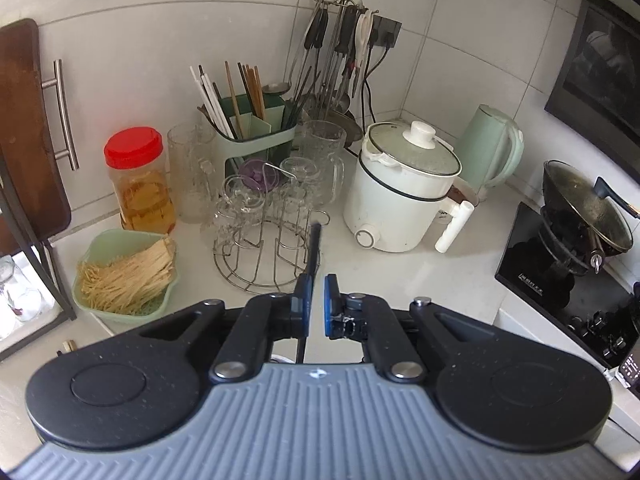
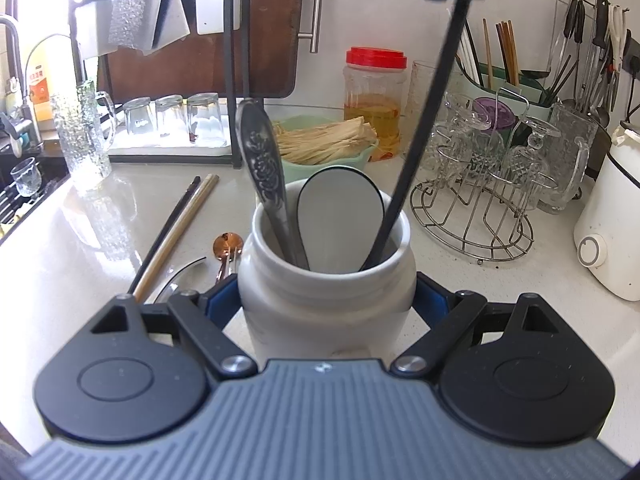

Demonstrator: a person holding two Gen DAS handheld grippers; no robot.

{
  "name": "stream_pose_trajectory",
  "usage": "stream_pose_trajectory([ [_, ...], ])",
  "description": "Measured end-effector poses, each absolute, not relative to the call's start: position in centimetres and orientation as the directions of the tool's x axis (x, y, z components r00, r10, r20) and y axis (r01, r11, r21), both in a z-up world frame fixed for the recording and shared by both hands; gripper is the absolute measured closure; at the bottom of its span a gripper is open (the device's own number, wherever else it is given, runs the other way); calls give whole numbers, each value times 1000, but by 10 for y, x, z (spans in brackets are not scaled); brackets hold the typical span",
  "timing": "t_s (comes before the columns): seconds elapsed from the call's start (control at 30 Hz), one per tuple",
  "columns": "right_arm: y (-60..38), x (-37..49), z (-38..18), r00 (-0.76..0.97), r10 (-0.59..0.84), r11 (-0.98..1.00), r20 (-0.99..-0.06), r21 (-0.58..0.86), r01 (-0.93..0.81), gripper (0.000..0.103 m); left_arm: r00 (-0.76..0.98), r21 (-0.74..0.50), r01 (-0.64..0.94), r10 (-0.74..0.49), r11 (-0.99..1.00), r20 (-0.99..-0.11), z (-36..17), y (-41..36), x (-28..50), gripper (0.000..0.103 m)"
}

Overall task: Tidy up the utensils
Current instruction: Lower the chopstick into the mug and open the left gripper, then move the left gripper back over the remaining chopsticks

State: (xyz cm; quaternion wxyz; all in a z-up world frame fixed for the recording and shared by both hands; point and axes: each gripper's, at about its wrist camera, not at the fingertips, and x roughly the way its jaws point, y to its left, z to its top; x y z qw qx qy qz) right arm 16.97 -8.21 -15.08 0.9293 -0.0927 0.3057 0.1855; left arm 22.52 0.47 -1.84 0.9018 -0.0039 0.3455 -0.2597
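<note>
Between the right claw (image 2: 326, 304) pads sits the gripped white jar (image 2: 326, 292); the left claw (image 1: 316, 300) pinches a black chopstick (image 1: 313, 252) above it.

Bright daylight, window glare upper left, fisheye-bent edges, sharp focus

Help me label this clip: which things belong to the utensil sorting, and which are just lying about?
In the job: white ceramic jar, black chopstick, engraved metal spoon, loose chopsticks, copper spoon.
Lying about: red-lidded jar, glass rack, dried noodles, electric pot.
</note>
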Motion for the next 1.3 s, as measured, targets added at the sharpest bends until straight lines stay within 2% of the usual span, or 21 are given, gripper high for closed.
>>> stream_pose_trajectory([
  [0.2, -83, 169, -151, 744, 295, 912, -600, -57, -407, 12, 636, -202, 429, -453, 881, -625, -14, 12, 226, 96],
  [0.37, -83, 170, -152, 746, 297, 911, -596, -57, -407, 12, 656, -221, 390, -439, 894, -614, -8, 27, 224, 86],
  [0.57, -83, 170, -151, 750, 292, 914, -594, -57, -402, 12, 697, -226, 333, -400, 916, -595, 2, 49, 222, 80],
  [1.0, -80, 172, -150, 756, 273, 925, -595, -54, -376, 12, 770, -240, 137, -256, 961, -585, 0, 119, 210, 75],
  [1.3, -79, 173, -151, 762, 264, 930, -592, -55, -365, 12, 737, -193, 47, -164, 980, -655, -32, 141, 207, 70],
])
